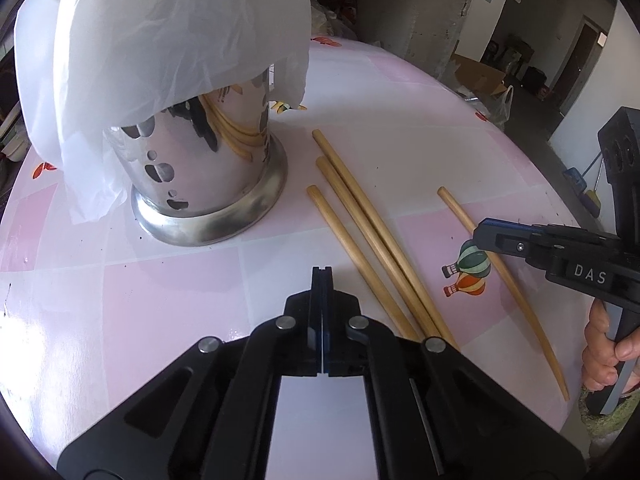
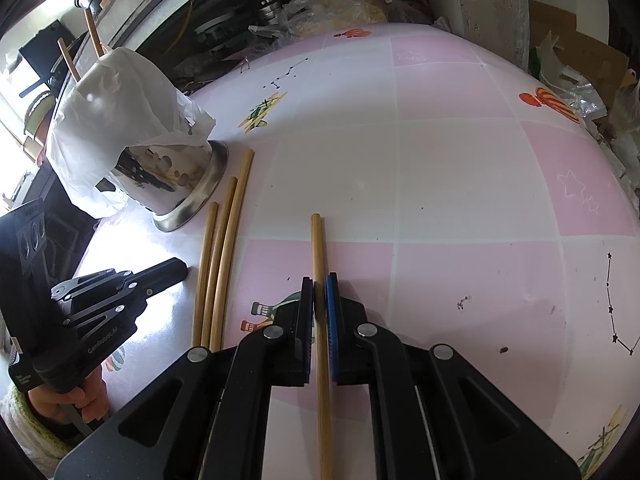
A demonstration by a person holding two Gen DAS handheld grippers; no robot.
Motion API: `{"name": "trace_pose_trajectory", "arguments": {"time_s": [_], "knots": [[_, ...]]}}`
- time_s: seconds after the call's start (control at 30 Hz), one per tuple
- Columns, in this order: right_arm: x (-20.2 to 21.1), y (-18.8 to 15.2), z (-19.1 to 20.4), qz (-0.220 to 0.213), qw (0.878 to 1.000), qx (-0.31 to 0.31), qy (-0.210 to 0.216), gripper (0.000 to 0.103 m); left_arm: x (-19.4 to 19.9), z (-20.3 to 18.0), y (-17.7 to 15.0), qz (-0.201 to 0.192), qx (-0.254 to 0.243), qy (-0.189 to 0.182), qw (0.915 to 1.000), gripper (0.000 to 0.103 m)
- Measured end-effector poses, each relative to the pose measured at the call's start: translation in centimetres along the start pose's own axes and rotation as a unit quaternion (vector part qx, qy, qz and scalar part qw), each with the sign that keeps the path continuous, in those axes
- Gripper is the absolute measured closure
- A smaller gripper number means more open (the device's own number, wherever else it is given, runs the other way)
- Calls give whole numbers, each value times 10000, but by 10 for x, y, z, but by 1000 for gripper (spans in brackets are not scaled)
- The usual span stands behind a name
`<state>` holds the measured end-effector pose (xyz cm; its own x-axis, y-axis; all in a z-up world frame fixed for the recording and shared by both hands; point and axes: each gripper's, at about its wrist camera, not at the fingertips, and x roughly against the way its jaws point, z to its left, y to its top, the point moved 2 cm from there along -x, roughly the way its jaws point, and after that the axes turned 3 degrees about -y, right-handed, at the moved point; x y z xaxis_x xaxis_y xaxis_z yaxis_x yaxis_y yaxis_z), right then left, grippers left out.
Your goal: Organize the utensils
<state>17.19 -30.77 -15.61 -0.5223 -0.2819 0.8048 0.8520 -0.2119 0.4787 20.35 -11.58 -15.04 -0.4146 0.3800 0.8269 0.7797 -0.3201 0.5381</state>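
Pink-and-white checked vinyl covers the desk (image 2: 440,184), printed with hot-air balloons, stars and small planes. On it stands a shiny perforated steel utensil holder (image 1: 208,184) with a flared base, upright, its top draped in a translucent white plastic bag (image 1: 160,32); in the right wrist view two wooden sticks poke up out of the bag. Just beside the holder's base lie three long round bamboo chopsticks (image 1: 360,232), close together and nearly parallel, their blunt ends pointing toward the holder and their long axes running back toward the person. Well apart from them lies a fourth, single bamboo chopstick (image 2: 318,280), roughly parallel to the three, its blunt end pointing away across the desk. The black right tool (image 2: 319,292), with blue pads, pinches this single chopstick along its middle, the stick running lengthwise between the fingers. The black left tool (image 1: 322,280) is pressed together with nothing between its pads, poised over bare desk between the holder and the three chopsticks.
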Motion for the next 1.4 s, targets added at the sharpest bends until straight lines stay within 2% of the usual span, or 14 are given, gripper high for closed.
{"name": "trace_pose_trajectory", "arguments": {"time_s": [0.17,0.23,0.3,0.5,0.93,1.3,1.4], "knots": [[0,0,0,-1,10000,-4,-3,96,4,6,0,-11,213,-233,9995,102],[0,0,0,-1,10000,-5,-7,96,6,4,4,-55,201,-316,9993,97],[0,0,0,-2,10000,-6,-6,96,6,-1,9,-106,84,-272,9995,90],[0,0,0,1,10000,-6,4,96,-8,-13,13,-6,-92,-72,9999,89],[1,-1,-1,1,10000,-6,17,96,-12,-24,11,-123,-448,404,9981,90],[8,-16,4,86,9999,68,52,96,18,-1,-22,-67,-510,636,9966,94],[11,-24,6,150,9998,88,95,96,30,4,-36,59,-428,569,9974,94]]}}
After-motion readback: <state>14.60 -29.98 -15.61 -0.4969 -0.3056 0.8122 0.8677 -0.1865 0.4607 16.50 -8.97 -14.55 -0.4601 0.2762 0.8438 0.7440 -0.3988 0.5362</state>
